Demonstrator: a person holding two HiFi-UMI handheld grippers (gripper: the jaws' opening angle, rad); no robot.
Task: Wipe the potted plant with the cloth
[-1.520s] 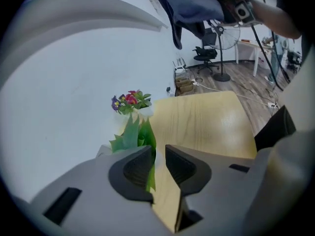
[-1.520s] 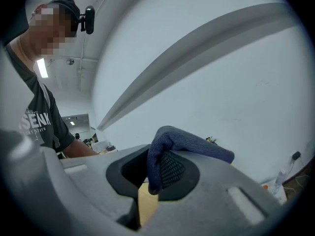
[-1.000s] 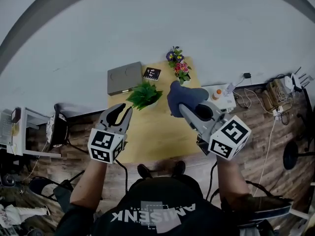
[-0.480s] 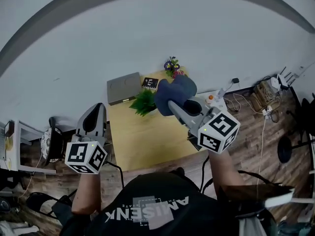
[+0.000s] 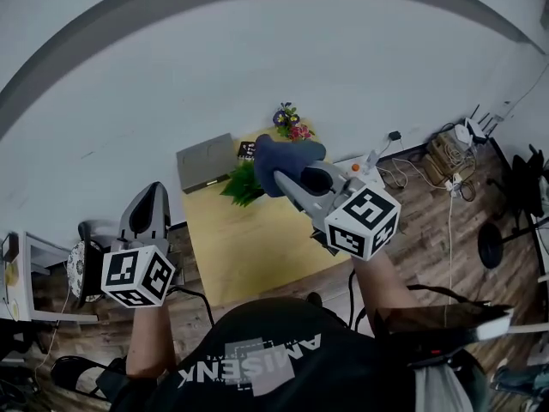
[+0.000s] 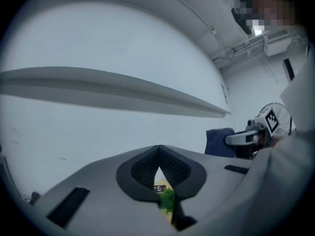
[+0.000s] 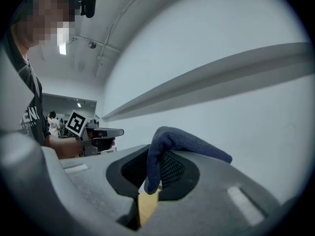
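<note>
The potted plant (image 5: 238, 187) sits on the desk (image 5: 257, 247), just down-left of the right gripper (image 5: 290, 178) — its fingers pinch the cloth (image 5: 276, 157); the left gripper (image 5: 152, 197), fingers together and empty, is farther off.

I list, mid-frame, my wooden table (image 5: 249, 247) bearing a flat grey box (image 5: 206, 163), marker card (image 5: 246, 150) and flowers (image 5: 288, 125); cables (image 5: 444, 157) upper right.

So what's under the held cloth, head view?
Green potted plant pokes out at the cloth's left edge; flowers show above it. The plant's right side and the table there are covered.
</note>
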